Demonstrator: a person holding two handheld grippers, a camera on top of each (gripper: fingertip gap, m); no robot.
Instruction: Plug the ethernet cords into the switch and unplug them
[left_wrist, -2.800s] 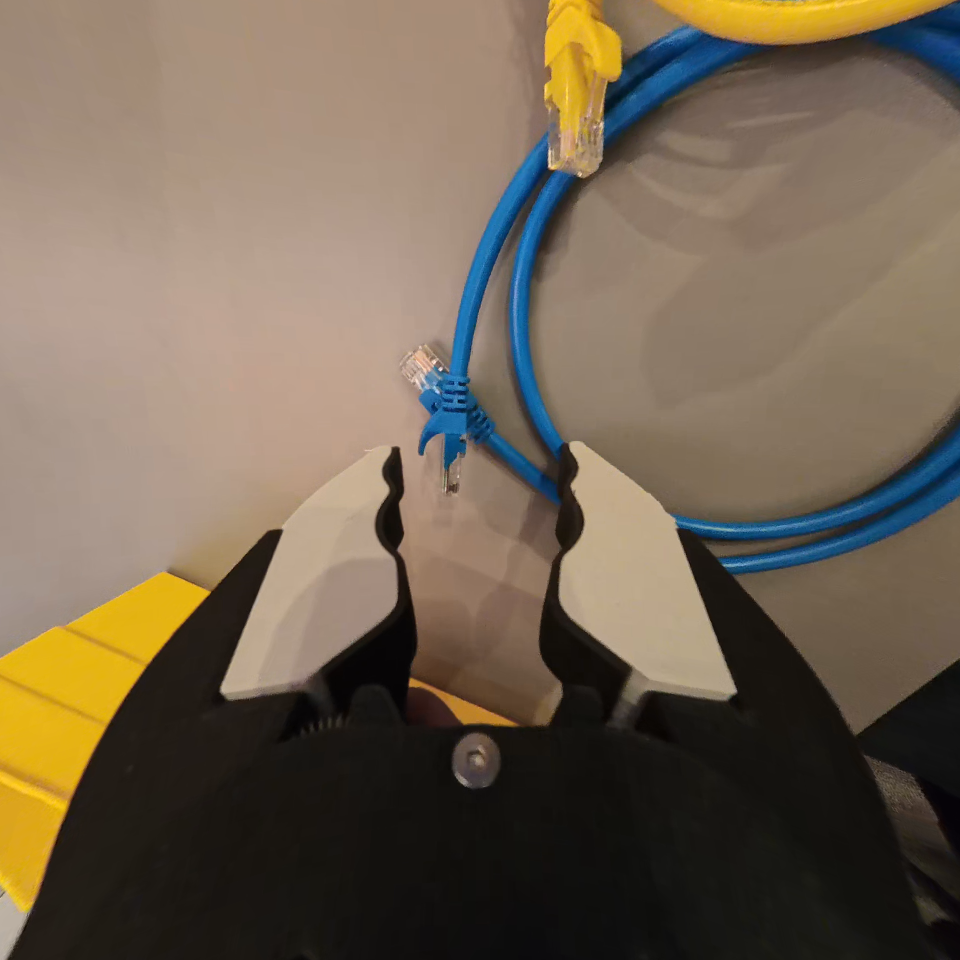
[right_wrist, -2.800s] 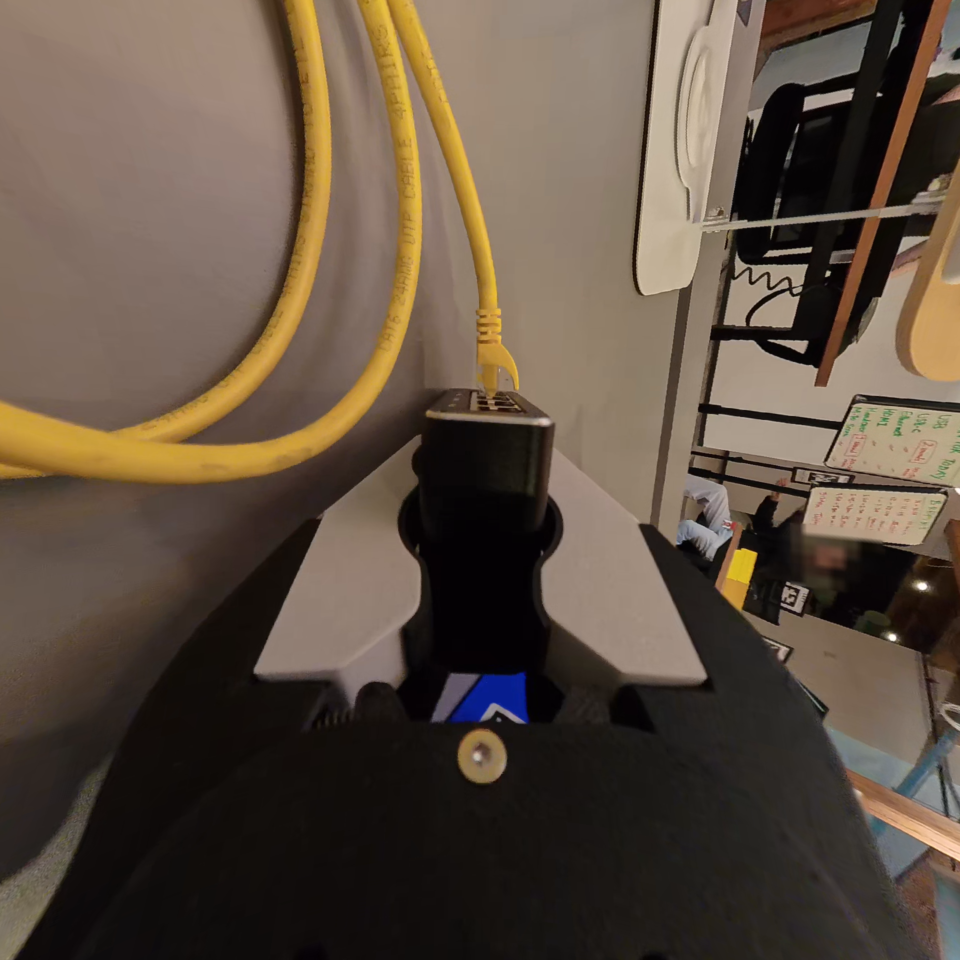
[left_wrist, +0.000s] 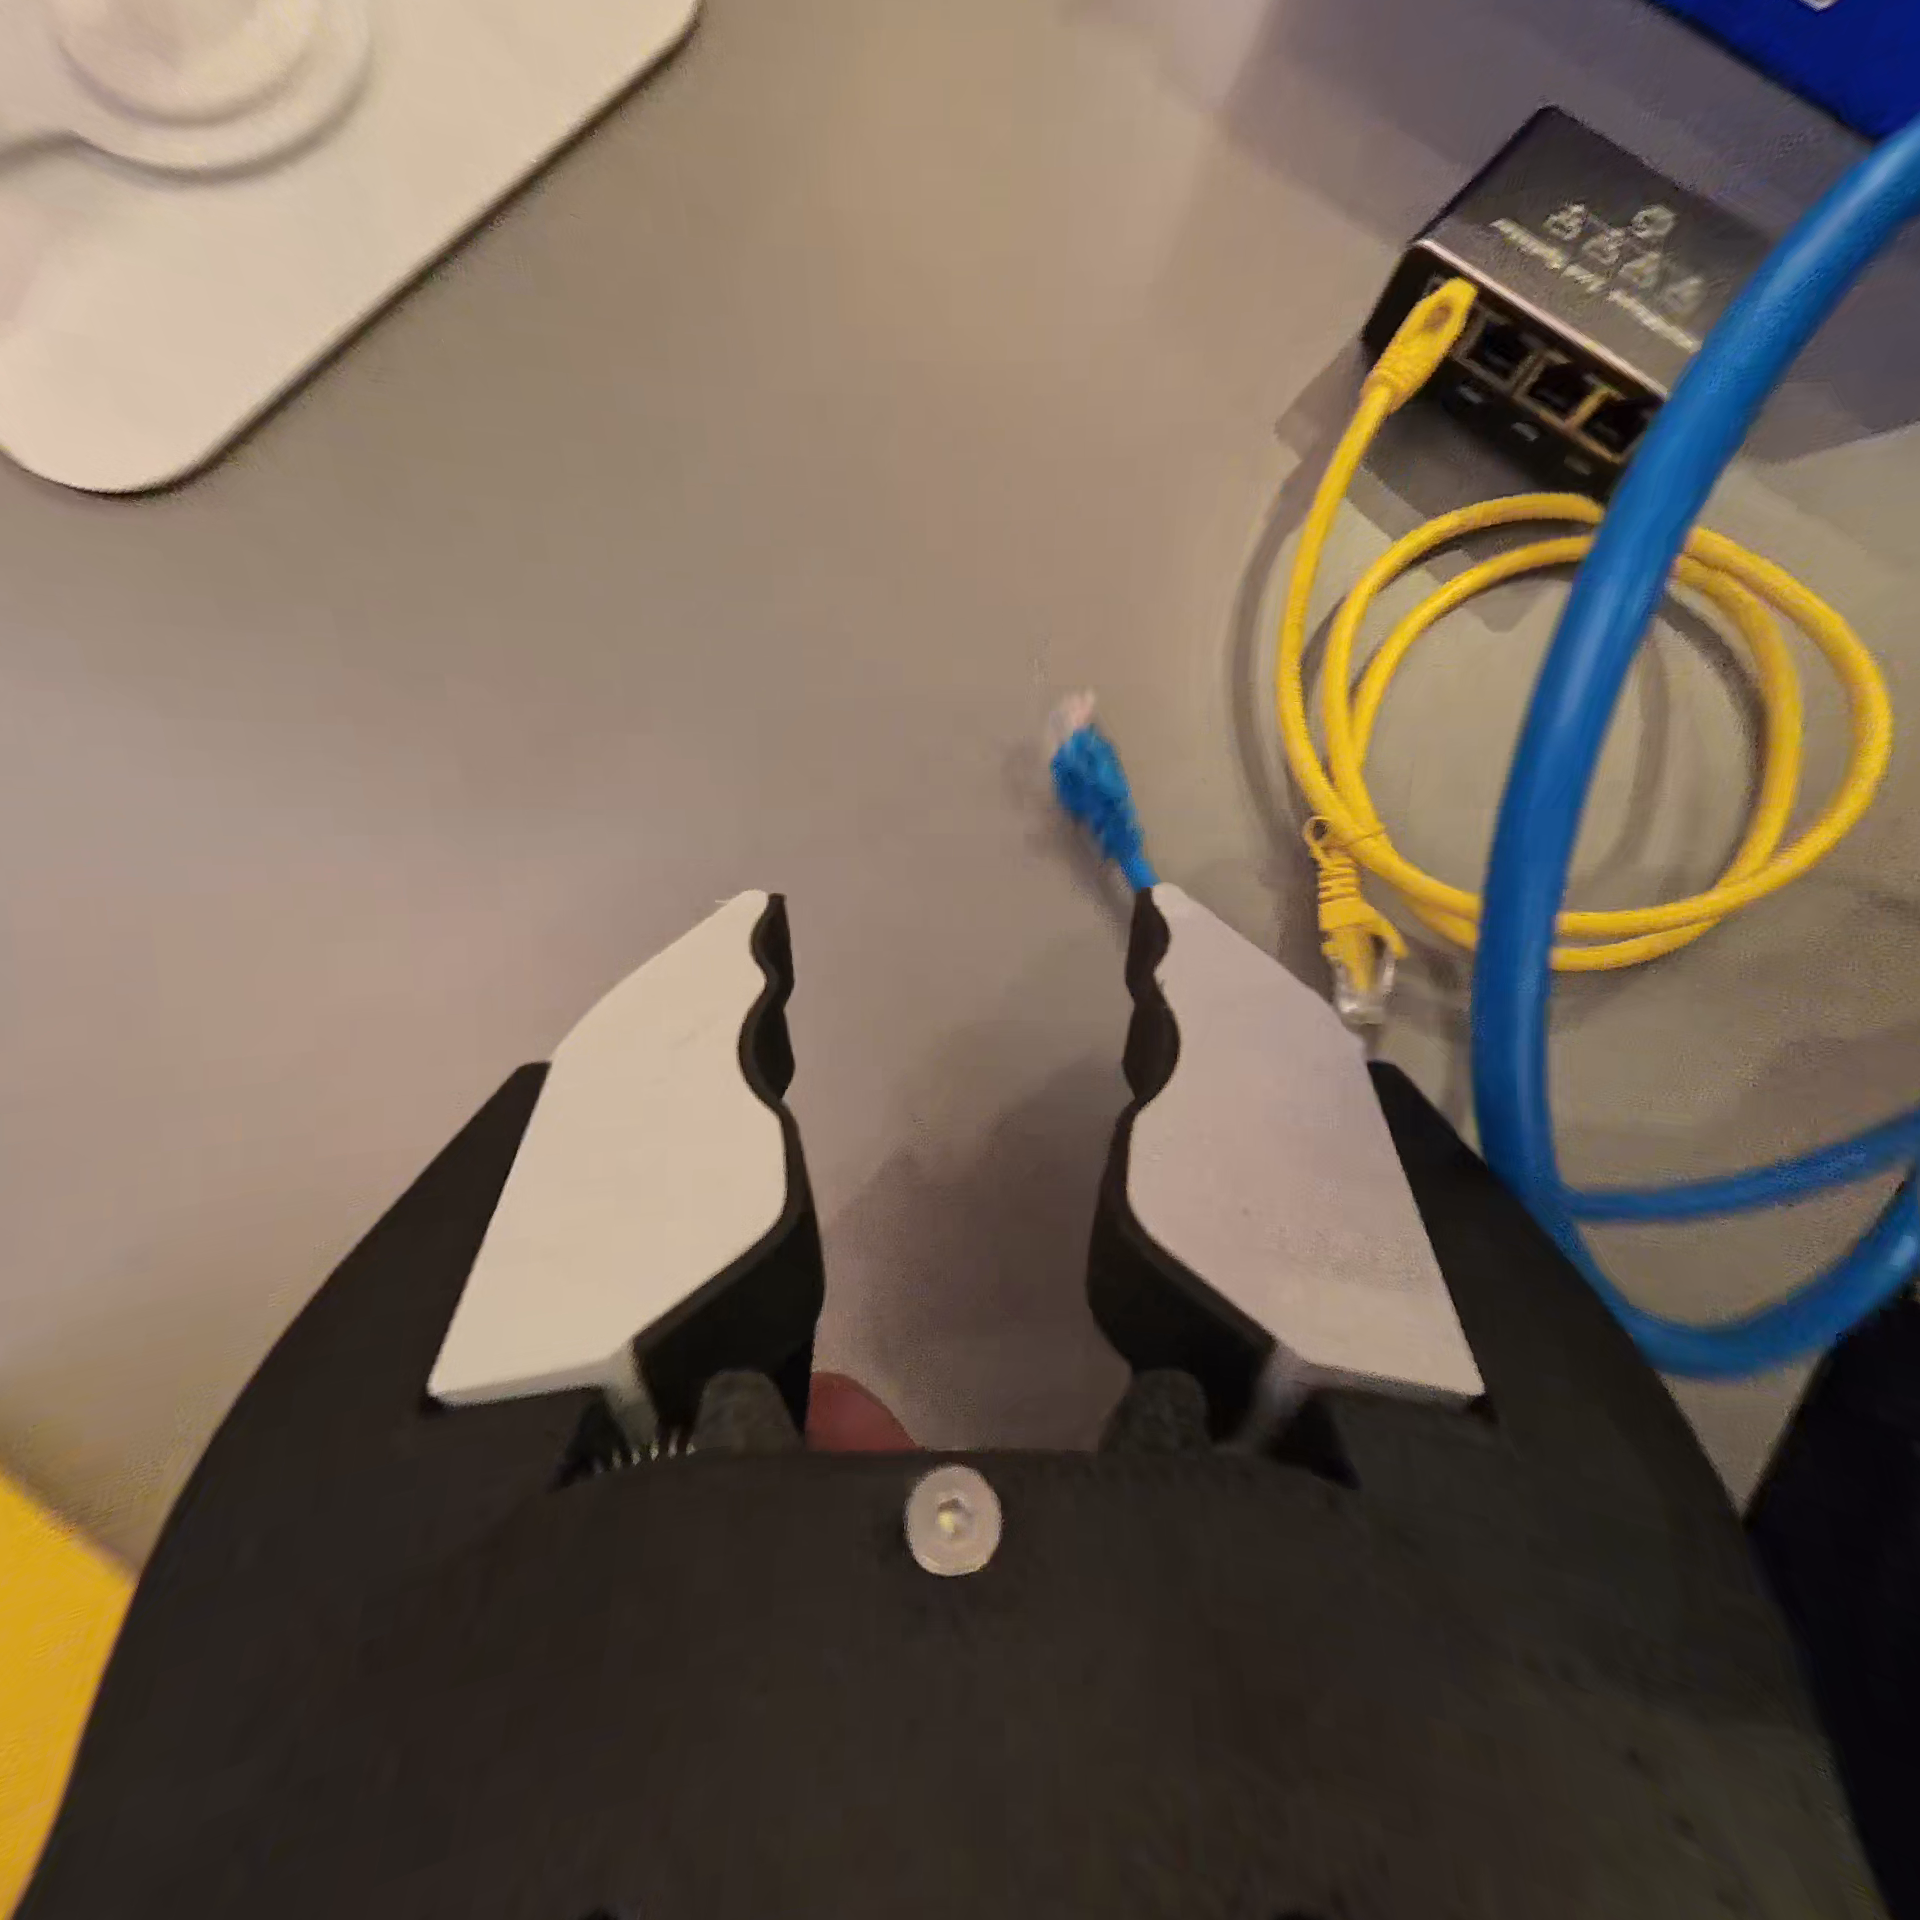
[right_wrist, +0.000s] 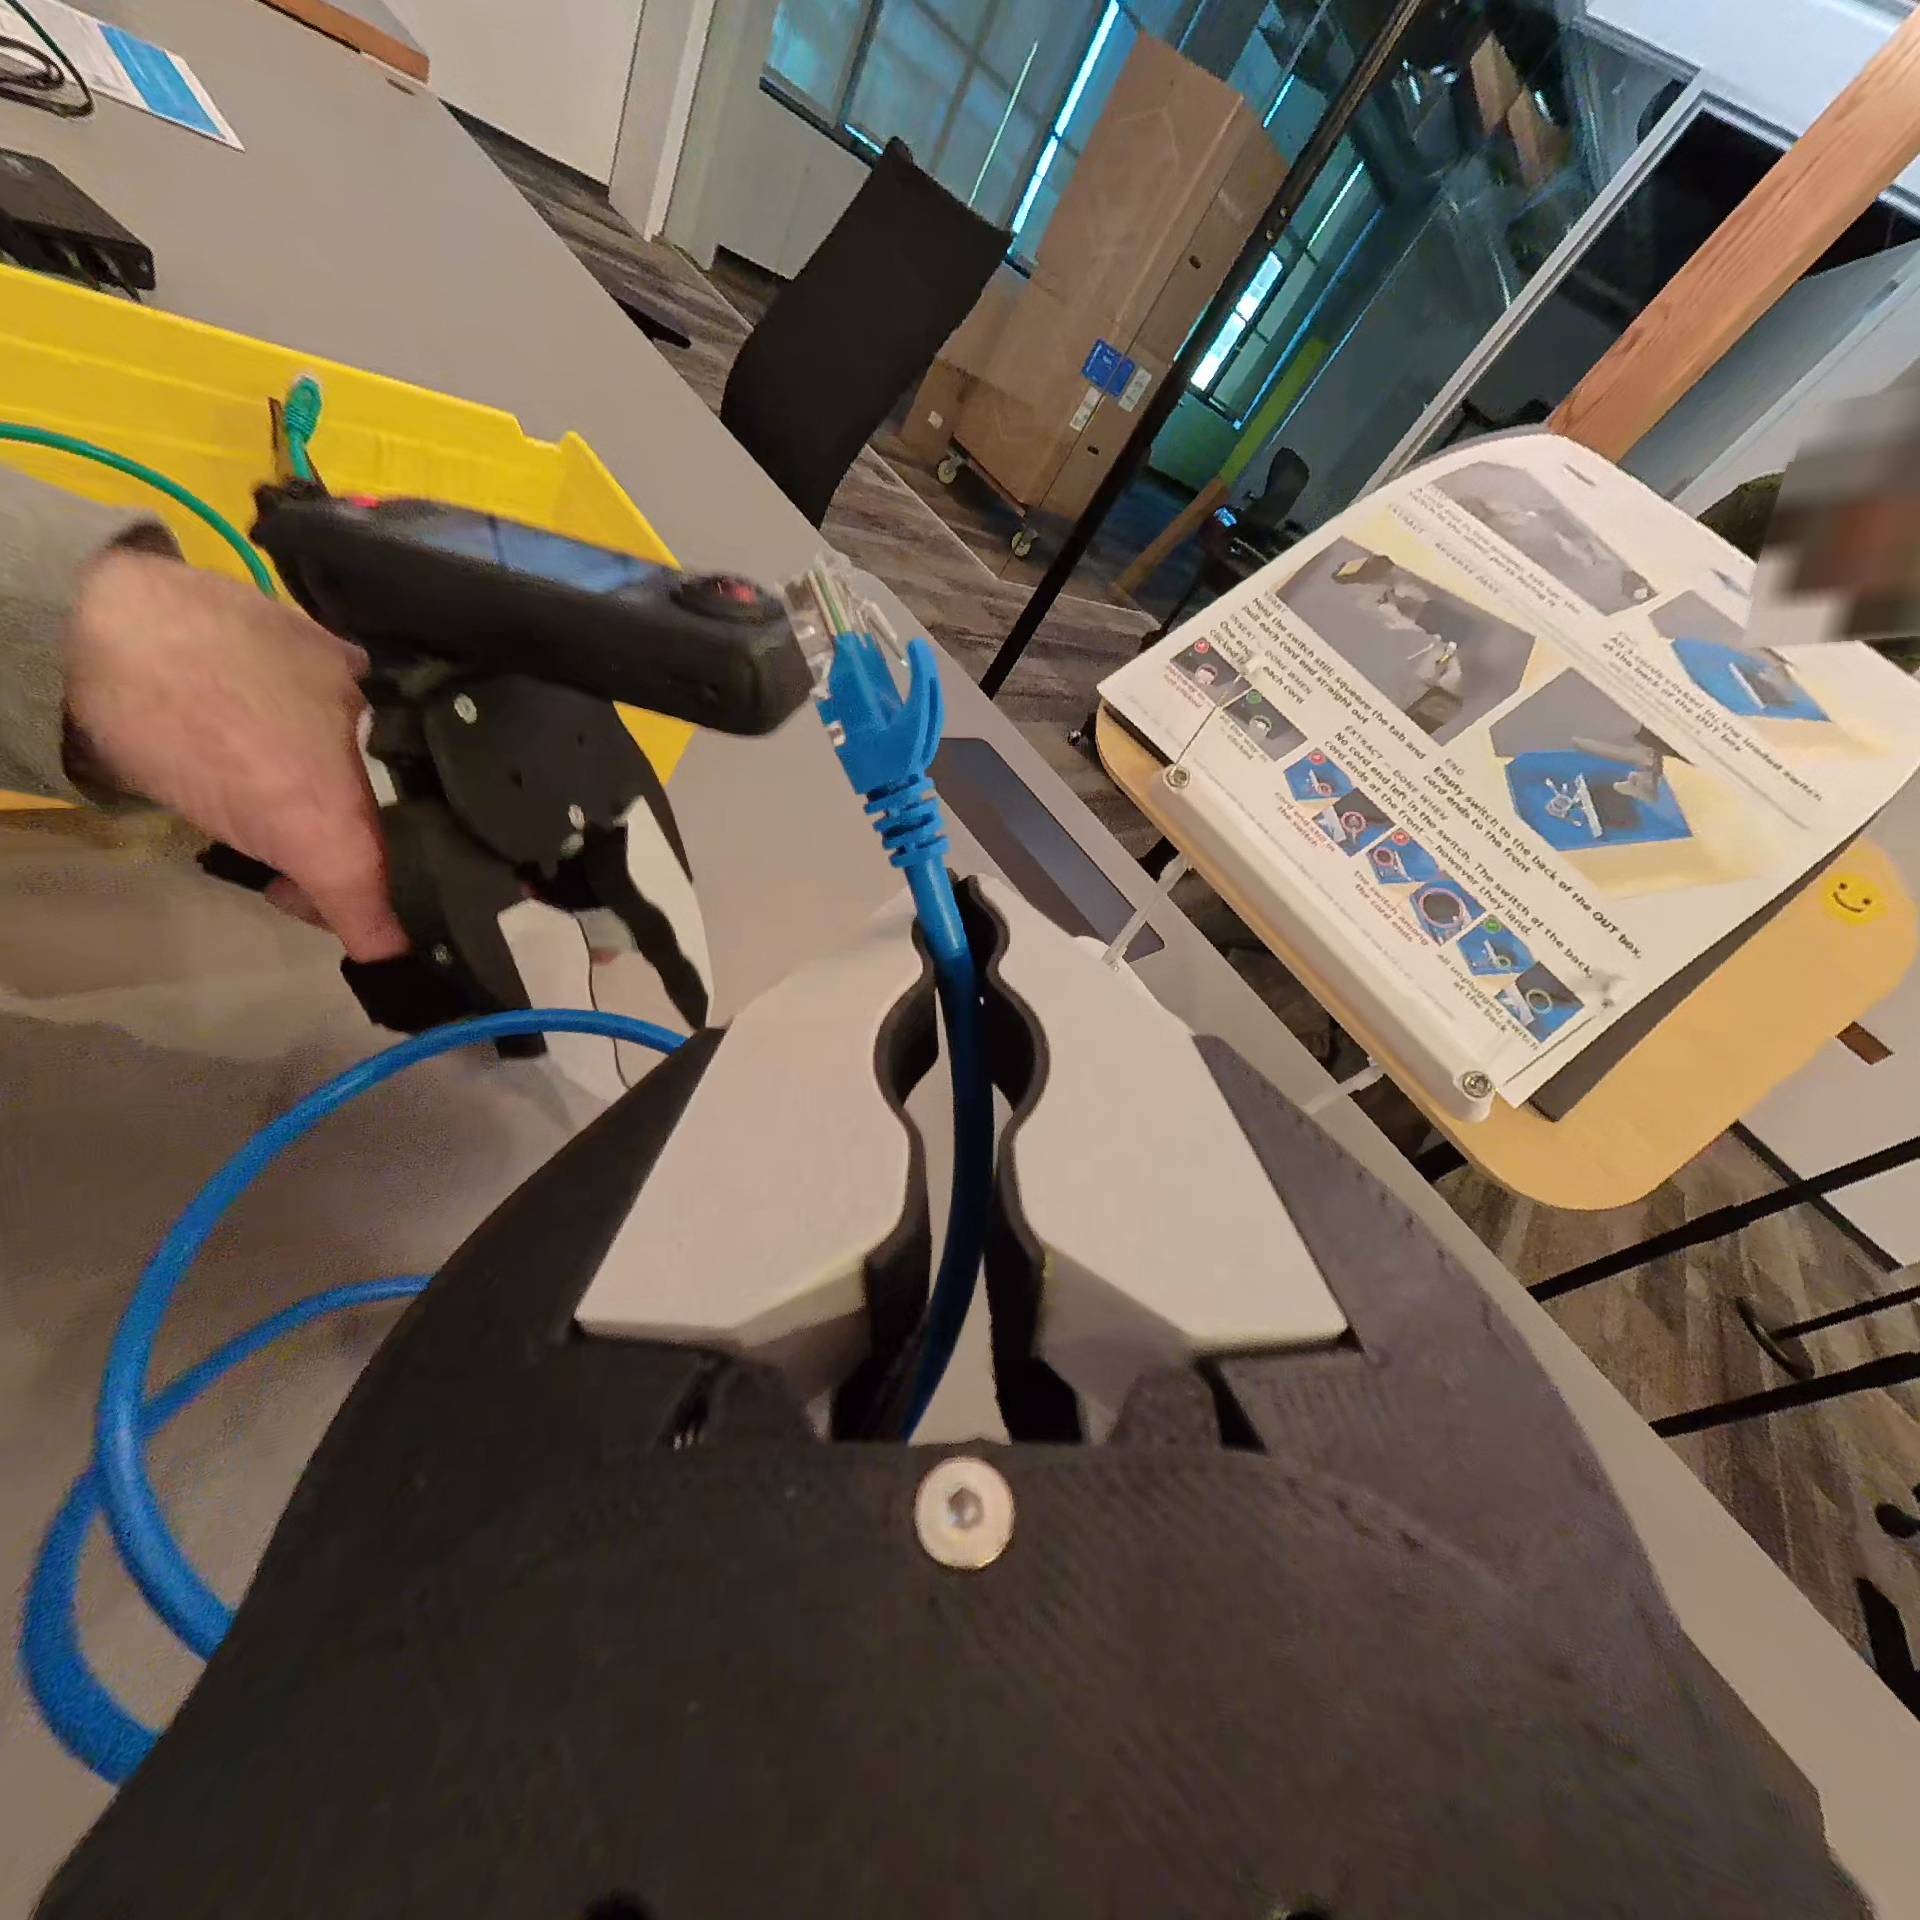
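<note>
Switch (left_wrist: 1579, 312) holds 1 yellow cord (left_wrist: 1558, 727); right tongs (right_wrist: 961, 935) grasp 1 blue cord (right_wrist: 940, 904); left tongs (left_wrist: 961, 914) released.

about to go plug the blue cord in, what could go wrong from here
1. The right tongs pinch the blue cord below its boot, so the blue plug may flop off line at the port.
2. The blue loop crosses the switch, so it could snag or drag it.
3. The yellow cord, already plugged in, could be tugged.
</note>
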